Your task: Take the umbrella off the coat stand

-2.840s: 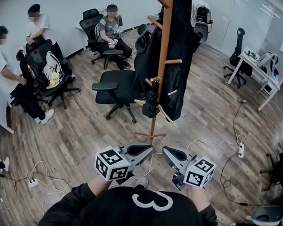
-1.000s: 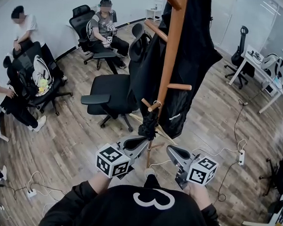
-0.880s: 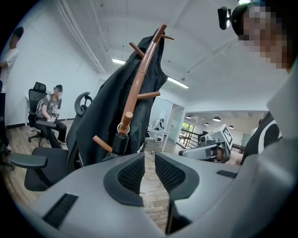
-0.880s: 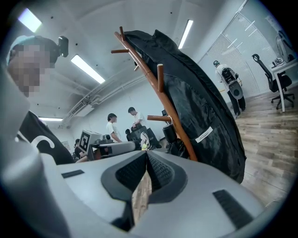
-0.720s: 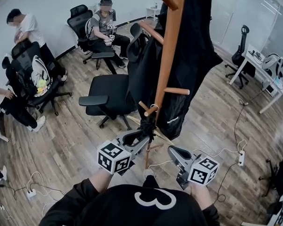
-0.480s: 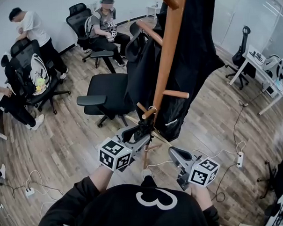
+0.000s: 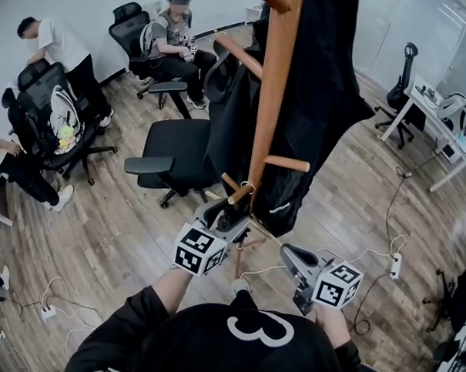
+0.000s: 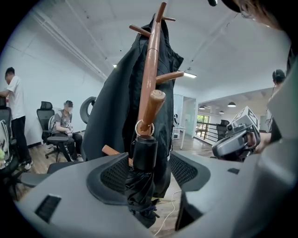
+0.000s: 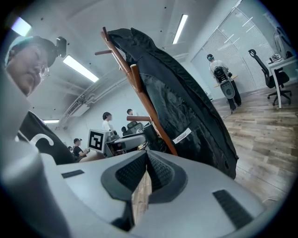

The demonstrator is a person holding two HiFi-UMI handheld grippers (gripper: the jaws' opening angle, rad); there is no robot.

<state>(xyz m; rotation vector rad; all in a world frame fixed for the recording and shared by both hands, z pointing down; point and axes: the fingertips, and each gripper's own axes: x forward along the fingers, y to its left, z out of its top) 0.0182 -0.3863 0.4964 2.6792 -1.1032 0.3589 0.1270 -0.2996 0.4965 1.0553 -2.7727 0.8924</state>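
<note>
Two tools: left tool (image 8: 147,161) jaws, just opened wide, flank the hanging umbrella (image 8: 141,190); right tool (image 9: 146,155) pressed together, empty.

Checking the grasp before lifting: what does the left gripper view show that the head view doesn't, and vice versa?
Only the left gripper view: the left gripper with its jaws, just opened, standing apart on either side of the umbrella without pressing it. Only the head view: that gripper's marker cube, the stand's foot, a power strip. Both: the coat stand, the coat, the ring on its peg, the right gripper.
</note>
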